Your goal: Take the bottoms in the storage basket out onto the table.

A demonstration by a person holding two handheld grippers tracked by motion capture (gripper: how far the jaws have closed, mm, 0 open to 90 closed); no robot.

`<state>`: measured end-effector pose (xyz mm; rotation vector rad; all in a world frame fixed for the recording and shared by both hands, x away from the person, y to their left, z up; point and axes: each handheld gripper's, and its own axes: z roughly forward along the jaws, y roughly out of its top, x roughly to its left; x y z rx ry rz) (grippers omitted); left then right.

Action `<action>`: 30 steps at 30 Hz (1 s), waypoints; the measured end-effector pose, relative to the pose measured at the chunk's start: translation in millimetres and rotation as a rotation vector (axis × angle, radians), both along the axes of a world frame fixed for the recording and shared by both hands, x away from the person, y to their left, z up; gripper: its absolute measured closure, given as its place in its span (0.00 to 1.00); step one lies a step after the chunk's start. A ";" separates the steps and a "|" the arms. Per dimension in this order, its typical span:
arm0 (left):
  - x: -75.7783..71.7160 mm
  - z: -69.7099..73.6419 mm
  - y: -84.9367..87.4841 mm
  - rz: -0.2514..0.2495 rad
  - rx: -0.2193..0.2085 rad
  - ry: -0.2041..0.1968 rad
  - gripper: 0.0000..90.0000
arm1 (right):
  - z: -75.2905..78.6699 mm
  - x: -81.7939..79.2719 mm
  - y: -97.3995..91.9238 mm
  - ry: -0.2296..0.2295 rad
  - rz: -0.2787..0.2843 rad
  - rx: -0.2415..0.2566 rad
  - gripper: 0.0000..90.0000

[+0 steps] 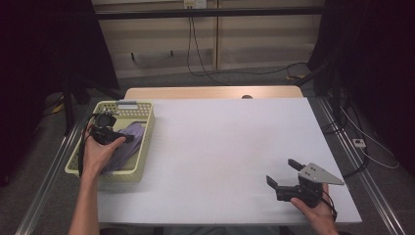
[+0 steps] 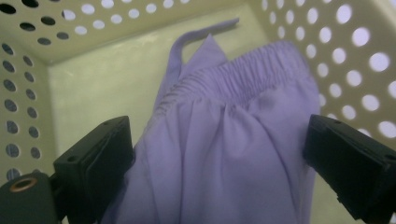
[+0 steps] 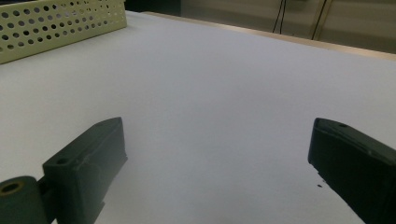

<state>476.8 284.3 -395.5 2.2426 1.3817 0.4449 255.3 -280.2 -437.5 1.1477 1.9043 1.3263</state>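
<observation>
A lilac garment [image 2: 224, 140] with a gathered elastic waistband and a drawstring lies crumpled in the perforated pale-yellow basket [image 1: 142, 147] at the worktop's [image 1: 220, 147] left edge. The left tongs [image 2: 219, 163] gape around it; the right tongs [image 3: 219, 168] are released near the front right corner.

The white table [image 1: 220, 147] lies bare across the middle and right of the high view, so a gripper could cross it freely there. At the left edge stands the perforated yellow basket [image 1: 142, 147], whose walls close in on all sides. Inside it, the lilac garment [image 2: 224, 154] fills the span between the spread jaws of the left gripper [image 2: 219, 163]; bare basket floor remains at the upper left of that view.
</observation>
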 end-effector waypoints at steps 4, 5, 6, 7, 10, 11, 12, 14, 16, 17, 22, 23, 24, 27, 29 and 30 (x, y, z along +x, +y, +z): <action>1.0 -1.5 2.7 0.022 0.031 -0.003 0.12 | -0.4 0.3 0.0 0.004 0.005 0.000 0.05; 1.7 -2.3 3.7 0.025 0.030 0.001 0.12 | -0.6 0.7 0.0 0.005 0.005 0.000 0.04; 2.3 -3.3 4.4 0.035 0.038 0.011 0.11 | -0.7 1.1 0.1 0.006 0.004 0.000 0.04; 2.8 -4.4 4.9 0.044 0.038 0.018 0.09 | -0.8 1.3 0.3 0.006 0.003 -0.001 0.04; 5.3 -8.3 9.6 0.074 0.030 0.040 0.08 | -0.6 0.8 1.1 0.004 0.005 -0.002 0.04; 6.1 -9.3 10.7 0.084 0.028 0.048 0.08 | -0.7 0.7 1.5 0.006 0.005 -0.002 0.04; 7.1 -9.9 12.3 0.089 0.023 0.050 0.08 | -0.9 0.9 1.9 0.009 0.009 -0.001 0.04; 8.4 -10.1 13.6 0.089 0.016 0.057 0.07 | -1.6 1.6 2.5 0.014 0.015 -0.006 0.04; 8.5 -11.0 13.8 0.082 -0.006 0.068 0.08 | -2.1 2.1 3.4 0.020 0.020 -0.009 0.04; 8.6 -11.3 13.4 0.078 -0.010 0.082 0.10 | -2.2 2.1 3.8 0.022 0.021 -0.008 0.04; 9.5 -14.1 8.3 0.056 0.042 0.107 0.07 | -2.1 1.7 4.4 0.022 0.028 -0.009 0.04; 9.6 -14.3 8.3 0.050 0.053 0.109 0.07 | -2.1 1.5 4.3 0.022 0.028 -0.008 0.04; 9.6 -15.2 7.8 0.056 0.053 0.101 0.07 | -2.1 1.5 4.2 0.023 0.028 -0.008 0.04; 11.3 -21.3 8.2 0.054 0.100 0.121 0.03 | -2.1 1.3 3.9 0.023 0.030 -0.009 0.04; 11.7 -25.8 7.2 0.058 0.121 0.147 0.01 | -2.2 1.3 3.8 0.023 0.032 -0.008 0.04; 12.1 -29.2 6.1 0.060 0.114 0.164 0.00 | -2.2 1.3 3.8 0.023 0.032 -0.009 0.04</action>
